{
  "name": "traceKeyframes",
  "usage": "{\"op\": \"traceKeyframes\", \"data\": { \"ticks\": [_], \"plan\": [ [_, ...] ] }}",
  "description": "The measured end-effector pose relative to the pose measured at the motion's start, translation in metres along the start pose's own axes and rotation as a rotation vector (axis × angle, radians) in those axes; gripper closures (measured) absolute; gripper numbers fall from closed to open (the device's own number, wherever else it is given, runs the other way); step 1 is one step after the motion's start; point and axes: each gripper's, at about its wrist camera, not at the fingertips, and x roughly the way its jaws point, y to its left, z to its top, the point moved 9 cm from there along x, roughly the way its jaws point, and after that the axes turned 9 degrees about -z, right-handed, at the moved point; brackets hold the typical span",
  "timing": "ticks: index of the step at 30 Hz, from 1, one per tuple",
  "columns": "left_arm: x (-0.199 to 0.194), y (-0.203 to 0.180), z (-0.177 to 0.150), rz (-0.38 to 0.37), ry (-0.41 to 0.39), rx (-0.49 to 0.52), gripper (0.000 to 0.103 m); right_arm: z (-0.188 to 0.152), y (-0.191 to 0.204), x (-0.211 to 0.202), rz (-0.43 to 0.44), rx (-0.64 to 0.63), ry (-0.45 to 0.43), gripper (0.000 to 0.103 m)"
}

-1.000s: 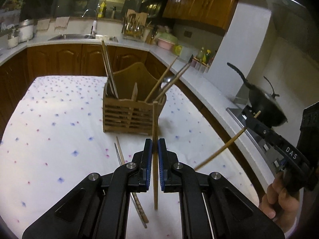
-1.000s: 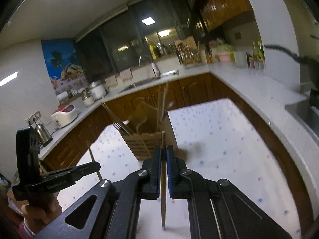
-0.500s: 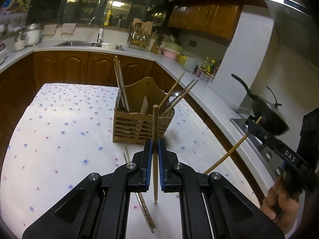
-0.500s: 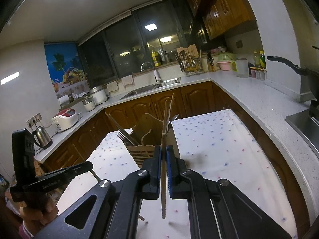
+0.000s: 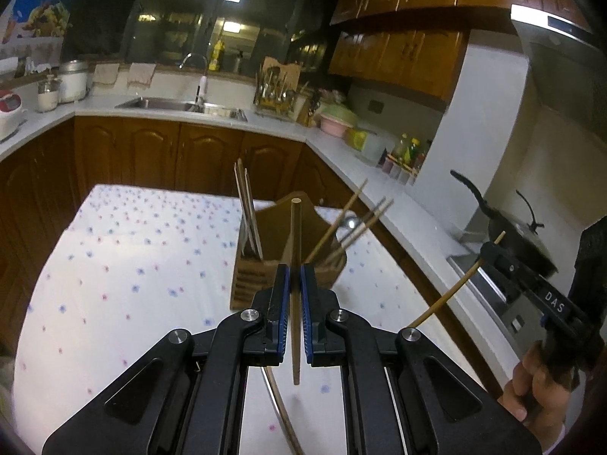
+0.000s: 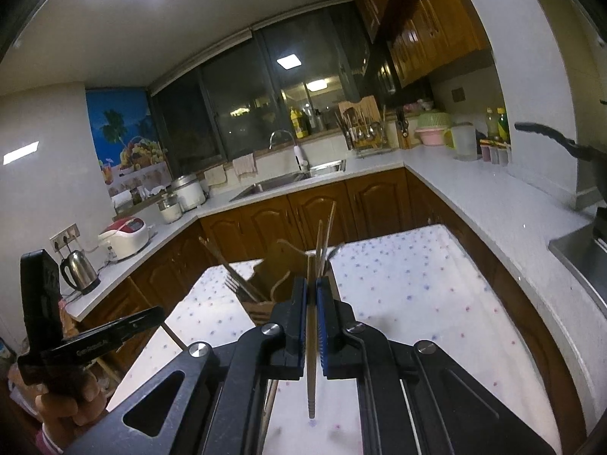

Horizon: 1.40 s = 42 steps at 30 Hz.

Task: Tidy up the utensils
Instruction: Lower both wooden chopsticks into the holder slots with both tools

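My left gripper (image 5: 295, 276) is shut on a wooden chopstick (image 5: 295, 235) held upright above the table, in front of the wooden utensil holder (image 5: 265, 269). The holder has forks and chopsticks standing in it. My right gripper (image 6: 311, 292) is shut on another chopstick (image 6: 311, 379), also upright, above the table near the holder (image 6: 282, 265). The right gripper shows in the left wrist view (image 5: 489, 252) with its chopstick (image 5: 451, 295). The left gripper shows in the right wrist view (image 6: 151, 316). One more chopstick (image 5: 282, 413) lies on the tablecloth under my left gripper.
The table has a white dotted cloth (image 5: 132, 265). Brown cabinets and a white counter wrap around it, with a sink (image 5: 178, 104), a rice cooker (image 6: 125, 233), a kettle (image 6: 79, 271) and a black wok (image 5: 519, 235) on the stove at the right.
Both grippers have risen with their chopsticks and both views tilt up. The holder sits lower in both views and closer behind the fingers. Both grips are unchanged.
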Motion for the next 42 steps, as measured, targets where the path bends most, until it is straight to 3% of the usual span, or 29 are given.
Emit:
{"op": "traceKeyframes", "data": {
  "ticks": [17,21,28,33,42],
  "plan": [
    [0.032,0.005,0.109,0.089,-0.193,0.046,0.098,0.081,0.017,0.042,-0.017,0.002,-0.162,0.098],
    [0.048,0.011,0.12,0.128,-0.212,0.063,0.098,0.093,0.02,0.058,-0.023,0.002,-0.179,0.098],
    [0.089,0.031,0.09,0.143,-0.137,0.031,0.098,0.079,0.028,0.086,-0.033,-0.02,-0.167,0.098],
    [0.108,0.041,0.06,0.144,-0.065,0.013,0.098,0.046,0.028,0.107,-0.034,-0.034,-0.099,0.098],
    [0.117,0.045,0.038,0.149,-0.012,-0.004,0.098,0.009,0.014,0.13,-0.033,-0.007,0.017,0.098]
  ]
}}
